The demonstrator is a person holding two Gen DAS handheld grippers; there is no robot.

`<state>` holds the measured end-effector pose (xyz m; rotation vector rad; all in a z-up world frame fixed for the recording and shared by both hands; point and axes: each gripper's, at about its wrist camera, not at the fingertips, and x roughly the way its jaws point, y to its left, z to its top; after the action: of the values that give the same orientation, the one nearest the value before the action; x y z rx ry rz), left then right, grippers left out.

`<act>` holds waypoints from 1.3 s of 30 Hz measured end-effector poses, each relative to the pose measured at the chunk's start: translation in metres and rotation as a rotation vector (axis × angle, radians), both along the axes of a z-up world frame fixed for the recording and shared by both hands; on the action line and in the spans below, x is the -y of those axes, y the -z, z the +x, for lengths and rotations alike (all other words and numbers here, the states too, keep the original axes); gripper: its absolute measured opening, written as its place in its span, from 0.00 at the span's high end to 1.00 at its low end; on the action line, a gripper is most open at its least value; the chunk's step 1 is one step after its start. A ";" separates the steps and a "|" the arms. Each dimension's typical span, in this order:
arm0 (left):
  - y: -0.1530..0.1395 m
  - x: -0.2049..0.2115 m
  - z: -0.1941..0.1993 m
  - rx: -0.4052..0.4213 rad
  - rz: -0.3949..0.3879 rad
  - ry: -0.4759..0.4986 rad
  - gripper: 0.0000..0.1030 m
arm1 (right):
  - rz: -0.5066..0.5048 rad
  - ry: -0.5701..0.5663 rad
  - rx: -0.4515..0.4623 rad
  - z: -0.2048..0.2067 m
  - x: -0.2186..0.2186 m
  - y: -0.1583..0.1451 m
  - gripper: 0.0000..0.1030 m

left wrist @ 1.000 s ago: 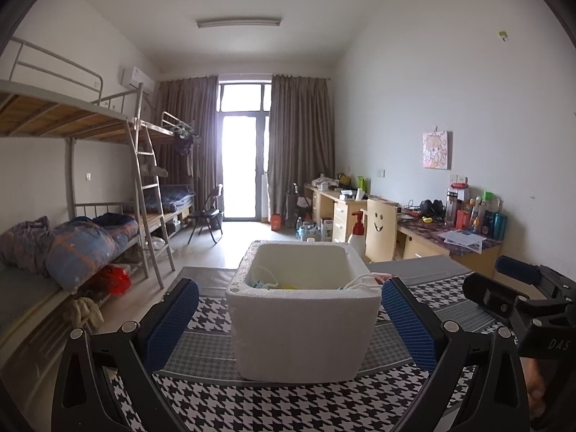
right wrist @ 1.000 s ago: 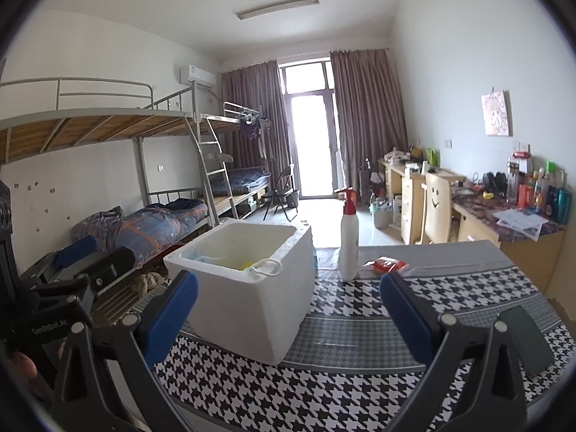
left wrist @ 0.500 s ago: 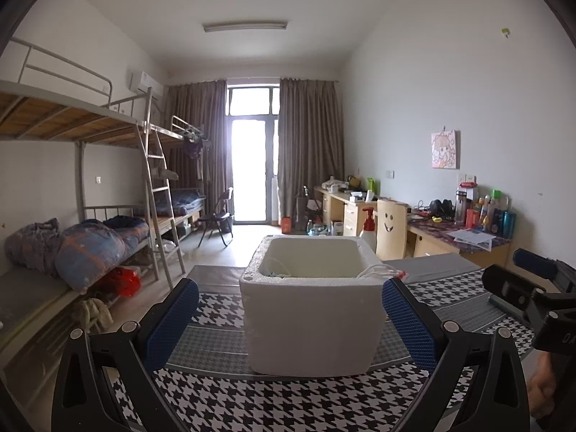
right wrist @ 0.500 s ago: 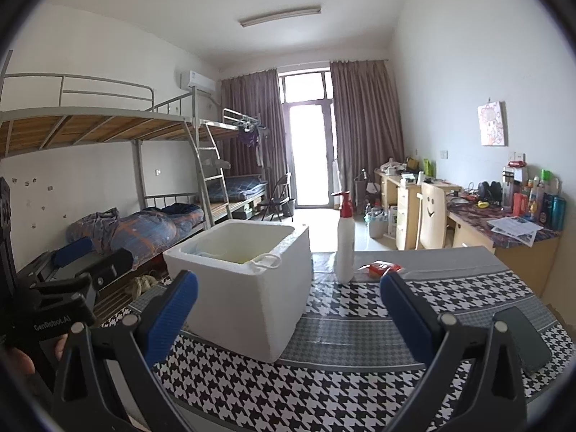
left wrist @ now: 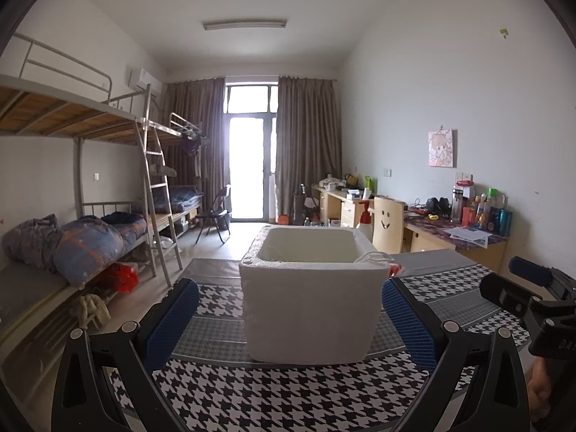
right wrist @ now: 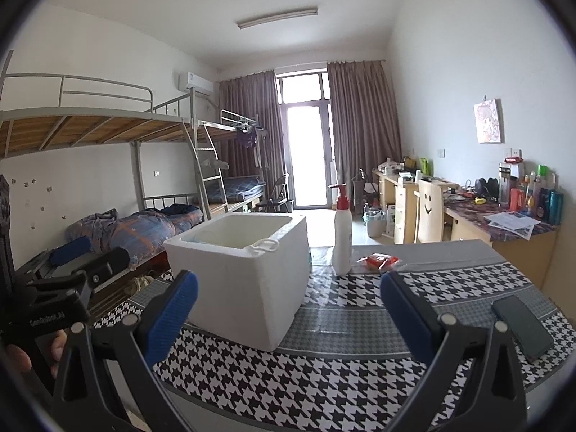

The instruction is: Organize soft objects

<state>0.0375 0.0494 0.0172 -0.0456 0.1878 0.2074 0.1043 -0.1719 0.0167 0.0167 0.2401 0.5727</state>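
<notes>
A white foam box (left wrist: 311,306) stands on the houndstooth table cloth (left wrist: 288,396); it also shows in the right wrist view (right wrist: 241,277). A white looped cord or soft item (right wrist: 264,244) hangs over its near right rim, and also shows in the left wrist view (left wrist: 374,257). The box's inside is hidden from this low angle. My left gripper (left wrist: 288,327) is open and empty, just in front of the box. My right gripper (right wrist: 288,320) is open and empty, to the right of the box.
A white pump bottle with a red top (right wrist: 342,234) and a red packet (right wrist: 378,261) stand behind the box. A dark phone (right wrist: 522,325) lies at the table's right edge. Bunk beds (left wrist: 72,237) are left, desks (left wrist: 450,230) right.
Both grippers have lowered and pulled back a little, so the box's contents, seen earlier, are now hidden behind its rim. Both stay open.
</notes>
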 end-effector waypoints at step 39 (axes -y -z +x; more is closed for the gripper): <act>0.023 0.008 -0.028 0.009 0.021 0.019 0.01 | -0.036 0.042 0.009 -0.032 0.007 0.030 0.01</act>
<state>0.0091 0.0414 -0.0057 -0.0243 0.1765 0.1905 0.0723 -0.1786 -0.0135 -0.0154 0.2408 0.5267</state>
